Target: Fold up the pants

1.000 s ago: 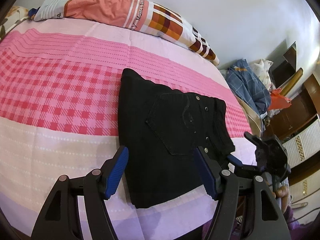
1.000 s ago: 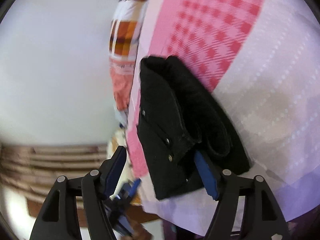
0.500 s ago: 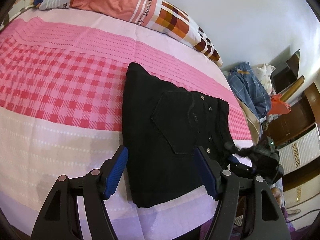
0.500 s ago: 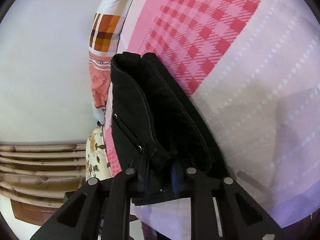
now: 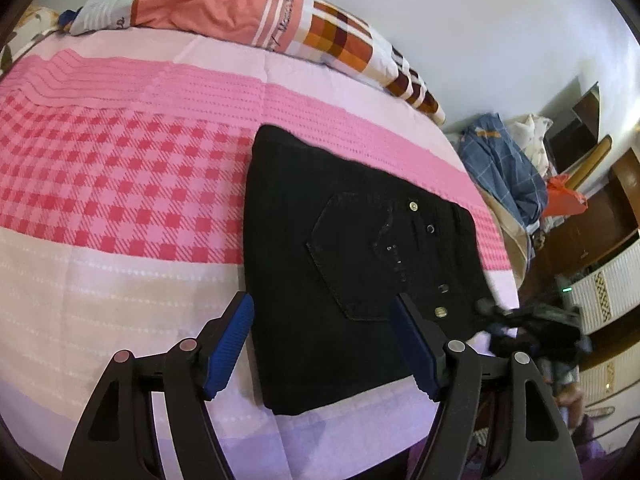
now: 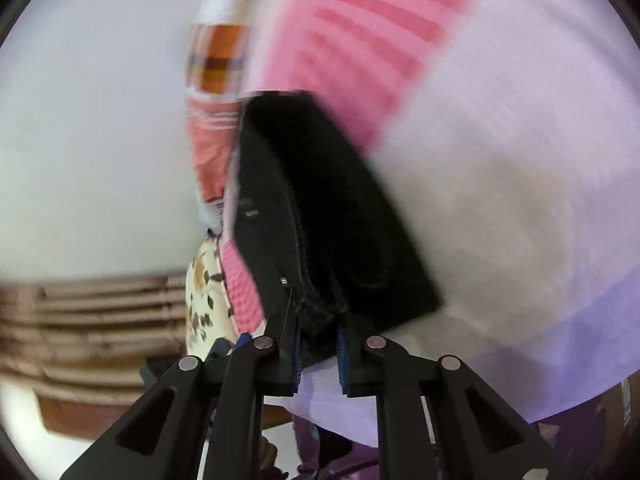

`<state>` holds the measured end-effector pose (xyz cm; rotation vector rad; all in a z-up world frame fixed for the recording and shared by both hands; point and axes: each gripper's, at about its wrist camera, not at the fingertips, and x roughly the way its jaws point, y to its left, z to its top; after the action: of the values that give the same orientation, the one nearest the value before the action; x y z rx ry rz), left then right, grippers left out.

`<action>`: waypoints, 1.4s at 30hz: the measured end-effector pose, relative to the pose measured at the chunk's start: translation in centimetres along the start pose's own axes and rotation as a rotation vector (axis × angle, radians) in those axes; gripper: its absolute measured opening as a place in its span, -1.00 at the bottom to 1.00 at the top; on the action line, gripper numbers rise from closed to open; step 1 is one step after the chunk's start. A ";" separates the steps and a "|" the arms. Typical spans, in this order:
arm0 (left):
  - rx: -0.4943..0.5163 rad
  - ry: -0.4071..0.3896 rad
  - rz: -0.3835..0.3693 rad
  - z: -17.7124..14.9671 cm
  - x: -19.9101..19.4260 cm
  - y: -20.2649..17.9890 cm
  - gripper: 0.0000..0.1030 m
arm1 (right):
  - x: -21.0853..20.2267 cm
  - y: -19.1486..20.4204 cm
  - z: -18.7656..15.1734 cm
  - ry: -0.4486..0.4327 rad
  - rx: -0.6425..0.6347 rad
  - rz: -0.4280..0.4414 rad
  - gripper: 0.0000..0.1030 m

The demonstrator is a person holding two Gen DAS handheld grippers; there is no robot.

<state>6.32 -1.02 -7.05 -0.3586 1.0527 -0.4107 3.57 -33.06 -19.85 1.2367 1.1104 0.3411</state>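
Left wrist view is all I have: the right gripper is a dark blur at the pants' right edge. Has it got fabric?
Observer: Yes. The right gripper has its jaws closing, with a bunched edge of the pants between the pads.
Operator: One layer or the stack?
Observer: Several folded layers show edge-on there. I cannot tell how many sit in the pinch.
Operator: Is the edge lifted off the bed?
Observer: Can't say. The right wrist view is motion-blurred and the bedsheet is smeared.
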 end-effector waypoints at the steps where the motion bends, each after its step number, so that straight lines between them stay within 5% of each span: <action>1: 0.004 0.003 0.005 0.0 0.1 0.0 0.39 | 0.0 -0.1 0.0 -0.002 -0.004 0.003 -0.78; 9: 0.007 0.008 0.019 0.0 0.6 0.2 0.39 | -1.0 2.8 -0.2 0.003 -0.092 -0.018 -0.77; 14: 0.015 0.028 0.026 0.0 1.5 0.4 0.40 | 0.4 -1.2 0.6 0.033 0.061 0.054 -0.79; 21: 0.038 0.033 0.038 0.0 1.9 0.2 0.40 | -0.6 -0.9 1.1 0.042 0.060 0.072 -0.65; 27: 0.080 0.014 0.053 0.3 1.7 -0.7 0.40 | -3.8 2.5 2.1 -0.051 -0.090 -0.024 -0.30; 36: 0.123 0.010 0.056 1.2 2.3 -1.7 0.40 | -0.3 13.1 6.2 -0.107 -0.504 -0.039 -0.29; 41: 0.158 -0.006 0.066 1.5 2.7 -2.5 0.40 | 3.4 13.3 8.9 -0.081 -0.543 -0.106 -0.30; 42: 0.169 -0.005 0.072 1.6 2.9 -2.6 0.40 | 3.9 12.4 9.4 -0.078 -0.515 -0.101 -0.46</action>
<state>8.58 -4.57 -7.35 -0.1710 1.0147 -0.4307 17.23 -31.12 -11.70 0.7300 0.9365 0.4639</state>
